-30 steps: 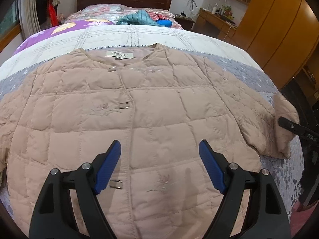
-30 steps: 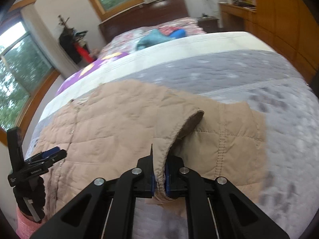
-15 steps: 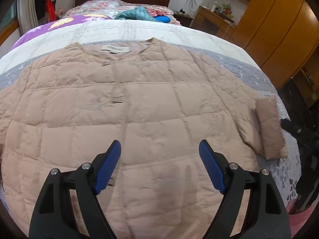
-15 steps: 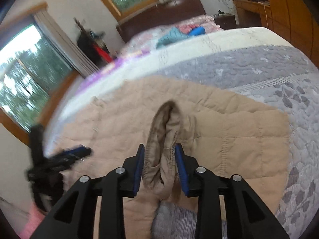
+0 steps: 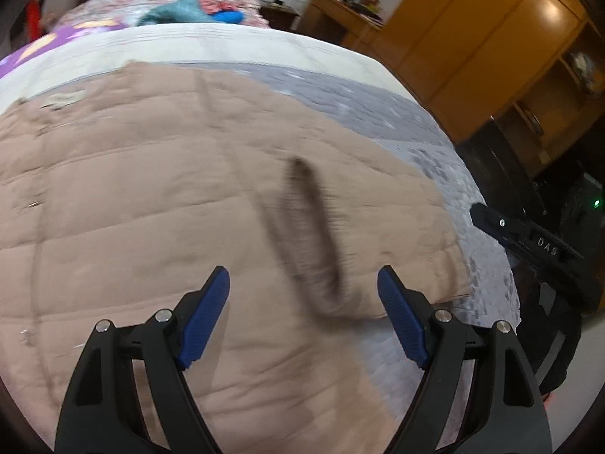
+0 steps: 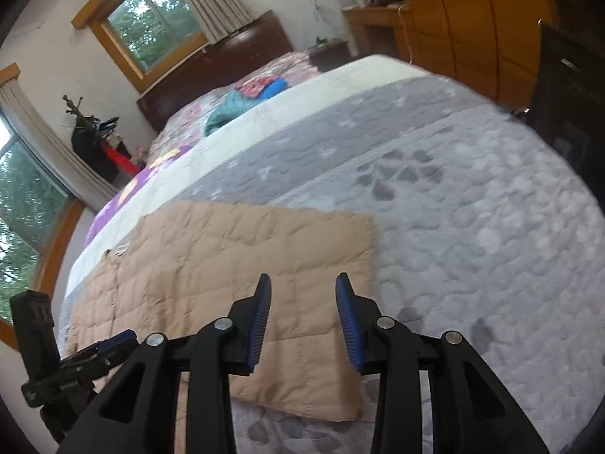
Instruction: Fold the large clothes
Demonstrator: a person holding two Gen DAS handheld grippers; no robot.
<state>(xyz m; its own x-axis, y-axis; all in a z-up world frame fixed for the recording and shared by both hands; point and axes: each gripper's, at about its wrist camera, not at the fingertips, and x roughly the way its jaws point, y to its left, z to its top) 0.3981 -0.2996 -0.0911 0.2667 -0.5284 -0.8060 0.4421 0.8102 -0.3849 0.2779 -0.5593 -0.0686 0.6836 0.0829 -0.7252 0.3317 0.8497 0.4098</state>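
A tan quilted jacket [image 5: 132, 196] lies flat, front up, on the grey bedspread [image 5: 378, 113]. Its right sleeve lies folded over the body; the dark sleeve opening [image 5: 310, 227] shows blurred in the left wrist view. My left gripper [image 5: 302, 314] is open and empty above the jacket near that sleeve. My right gripper [image 6: 302, 321] is open and empty above the jacket's [image 6: 234, 272] folded right edge. The right gripper's body also shows at the right of the left wrist view [image 5: 529, 242]; the left one shows at the lower left of the right wrist view [image 6: 75, 359].
The bed's right edge drops off beside wooden wardrobes [image 5: 491, 49]. Grey patterned bedspread [image 6: 472, 227] stretches right of the jacket. Teal and blue clothes [image 6: 234, 108] lie far back near the headboard. Windows [image 6: 151, 22] are on the far wall.
My right gripper has opened and let go of the sleeve, which now lies on the jacket. My left gripper has swung right toward the sleeve, still open.
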